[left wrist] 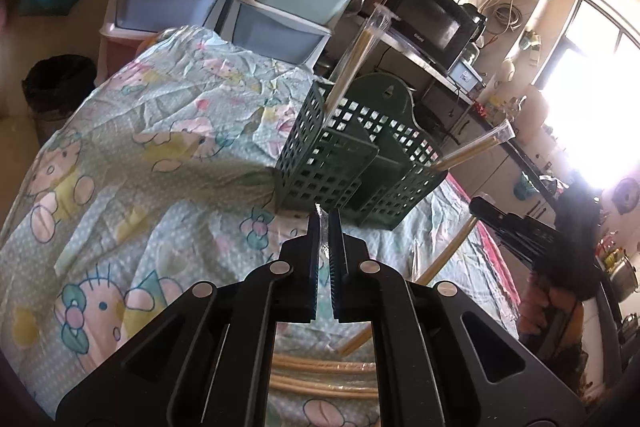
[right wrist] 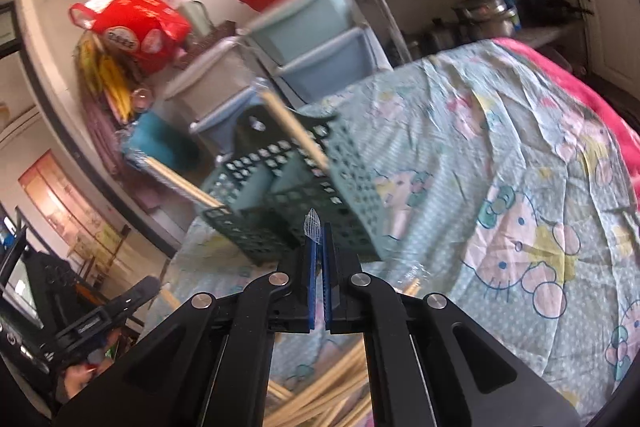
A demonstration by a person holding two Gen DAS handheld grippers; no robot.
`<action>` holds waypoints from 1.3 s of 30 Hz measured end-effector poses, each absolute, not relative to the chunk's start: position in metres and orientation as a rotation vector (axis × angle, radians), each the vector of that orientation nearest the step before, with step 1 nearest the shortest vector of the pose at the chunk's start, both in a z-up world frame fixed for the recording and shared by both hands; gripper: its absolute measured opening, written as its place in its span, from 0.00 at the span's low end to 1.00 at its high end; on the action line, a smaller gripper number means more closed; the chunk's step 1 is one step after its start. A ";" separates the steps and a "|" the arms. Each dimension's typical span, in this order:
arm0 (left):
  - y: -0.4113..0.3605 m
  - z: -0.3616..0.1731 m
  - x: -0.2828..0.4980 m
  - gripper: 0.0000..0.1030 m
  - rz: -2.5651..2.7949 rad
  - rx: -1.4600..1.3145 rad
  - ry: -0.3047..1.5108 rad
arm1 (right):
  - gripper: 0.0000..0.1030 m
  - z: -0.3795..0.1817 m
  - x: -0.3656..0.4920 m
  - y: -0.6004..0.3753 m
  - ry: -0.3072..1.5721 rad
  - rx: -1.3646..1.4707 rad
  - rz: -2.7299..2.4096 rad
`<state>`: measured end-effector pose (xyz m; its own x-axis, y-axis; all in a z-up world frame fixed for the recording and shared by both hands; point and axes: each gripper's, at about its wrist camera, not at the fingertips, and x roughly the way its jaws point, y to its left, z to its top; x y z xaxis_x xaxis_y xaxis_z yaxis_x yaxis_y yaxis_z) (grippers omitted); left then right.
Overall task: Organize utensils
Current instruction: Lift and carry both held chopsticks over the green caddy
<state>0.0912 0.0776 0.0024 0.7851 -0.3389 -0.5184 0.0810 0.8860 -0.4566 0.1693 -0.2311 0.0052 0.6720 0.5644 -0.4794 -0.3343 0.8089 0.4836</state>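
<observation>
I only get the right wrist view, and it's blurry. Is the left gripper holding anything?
Observer: Yes, the left gripper is shut on a clear wrapper end.
Operator: How does my pack hang?
Observer: Below the right gripper, the wrapped chopsticks slant down toward the tablecloth.
Operator: What's in the basket?
Observer: The green utensil basket holds two wrapped pairs: one at its left end, one leaning out to the right.
</observation>
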 end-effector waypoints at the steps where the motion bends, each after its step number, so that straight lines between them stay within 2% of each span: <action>1: 0.077 0.005 0.092 0.02 -0.236 -0.429 0.625 | 0.02 0.010 0.166 -0.230 0.646 0.371 0.531; 12: 0.073 0.033 0.094 0.02 -0.283 -0.423 0.564 | 0.02 0.052 0.141 -0.213 0.538 0.316 0.607; 39: 0.038 0.119 0.113 0.01 -0.466 -0.351 0.410 | 0.02 0.114 0.124 -0.202 0.372 0.261 0.662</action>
<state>0.1128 0.0376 0.1195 0.8153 -0.4968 -0.2975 0.3588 0.8366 -0.4139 0.1241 -0.2023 0.1139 0.7267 0.6392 -0.2517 -0.5472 0.7601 0.3504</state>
